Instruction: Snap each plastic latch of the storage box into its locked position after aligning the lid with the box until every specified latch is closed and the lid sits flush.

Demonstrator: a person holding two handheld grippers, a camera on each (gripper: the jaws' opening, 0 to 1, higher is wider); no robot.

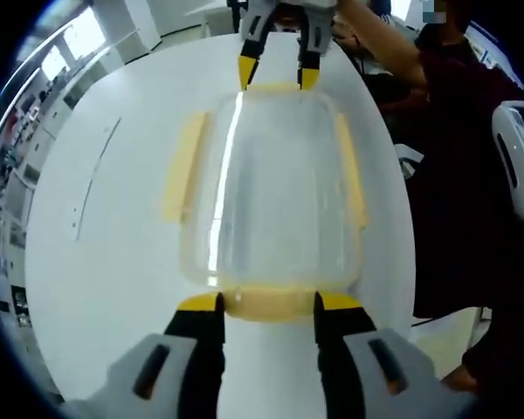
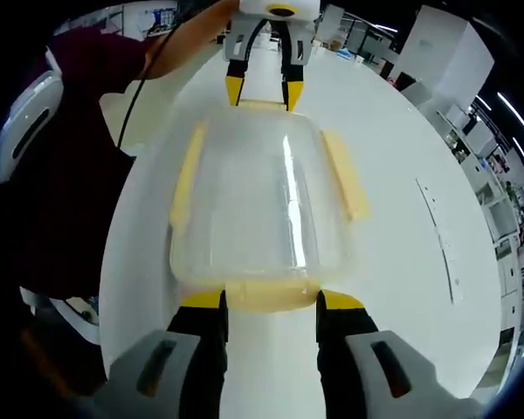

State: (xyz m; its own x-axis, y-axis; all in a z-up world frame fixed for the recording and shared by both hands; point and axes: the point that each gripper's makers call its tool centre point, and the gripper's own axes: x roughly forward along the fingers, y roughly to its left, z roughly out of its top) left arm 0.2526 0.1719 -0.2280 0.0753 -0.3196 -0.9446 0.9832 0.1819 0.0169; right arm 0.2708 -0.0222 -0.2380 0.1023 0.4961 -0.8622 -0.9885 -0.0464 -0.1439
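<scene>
No legible labels. The clear storage box (image 1: 271, 188) with yellow latches (image 1: 185, 166) lies mid-table (image 1: 96, 262), well inside every edge. The left gripper (image 1: 269, 303) and right gripper (image 2: 271, 300) each stand parted, straddling opposite end latches, gripping nothing.

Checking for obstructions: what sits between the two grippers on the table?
The clear storage box with its lid on spans the stretch between left gripper and right gripper, a yellow end latch at each; both gripper views show it.
</scene>
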